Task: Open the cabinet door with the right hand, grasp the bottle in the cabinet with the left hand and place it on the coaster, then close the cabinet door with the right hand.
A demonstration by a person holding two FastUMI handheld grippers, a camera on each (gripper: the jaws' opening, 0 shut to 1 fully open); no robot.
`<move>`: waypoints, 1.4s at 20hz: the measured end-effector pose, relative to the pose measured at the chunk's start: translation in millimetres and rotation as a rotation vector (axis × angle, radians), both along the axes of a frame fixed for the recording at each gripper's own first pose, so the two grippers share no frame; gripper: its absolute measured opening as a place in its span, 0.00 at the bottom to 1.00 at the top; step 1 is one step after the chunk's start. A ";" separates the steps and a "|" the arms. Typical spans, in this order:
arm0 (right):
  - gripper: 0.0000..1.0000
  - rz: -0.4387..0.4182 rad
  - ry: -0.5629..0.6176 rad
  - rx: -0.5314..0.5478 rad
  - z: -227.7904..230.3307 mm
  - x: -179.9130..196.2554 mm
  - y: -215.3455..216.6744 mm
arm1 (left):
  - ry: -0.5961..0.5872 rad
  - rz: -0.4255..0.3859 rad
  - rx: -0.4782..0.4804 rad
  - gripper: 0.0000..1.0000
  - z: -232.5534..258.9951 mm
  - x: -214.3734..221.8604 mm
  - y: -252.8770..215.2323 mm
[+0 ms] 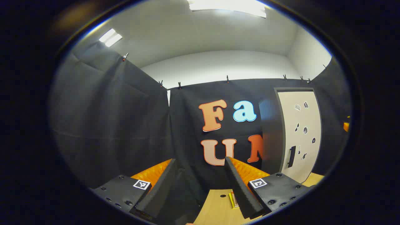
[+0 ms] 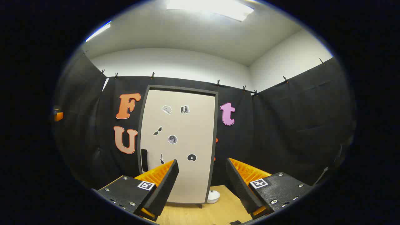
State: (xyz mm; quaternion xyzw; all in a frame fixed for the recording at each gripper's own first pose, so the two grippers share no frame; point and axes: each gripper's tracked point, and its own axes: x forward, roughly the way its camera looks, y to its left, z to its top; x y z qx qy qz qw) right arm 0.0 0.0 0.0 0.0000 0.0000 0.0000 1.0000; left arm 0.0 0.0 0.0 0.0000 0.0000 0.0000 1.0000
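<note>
left gripper view
my left gripper (image 1: 200,181): jaws spread wide, nothing between them, held above the table
cabinet (image 1: 292,134): at 3 o'clock, standing on the table, I see it at an angle, dark side panel plus pale door
cabinet door (image 1: 300,131): shut, small stickers on it, dark handle (image 1: 291,156) low on its left edge
table (image 1: 215,207): light wood, at 6 o'clock between my fingers
coaster: cannot tell; a small yellowish flat thing (image 1: 233,200) lies on the table touching the inner edge of my right finger, partly hidden
bottle: not seen, door shut

right gripper view
my right gripper (image 2: 201,182): jaws released, wide apart, empty
cabinet door (image 2: 179,140): dead ahead, slightly toward 11 o'clock, closed, facing me square
handle (image 2: 144,160): low on the door's left edge, just above my left finger
white round thing (image 2: 214,195): on the table at the cabinet's lower right corner, half hidden behind it
</note>
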 end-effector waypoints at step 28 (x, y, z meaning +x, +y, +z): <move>0.95 0.068 0.039 -0.016 -12.6 22.7 44.2 | 0.020 0.006 0.021 0.97 2.0 -10.1 -1.7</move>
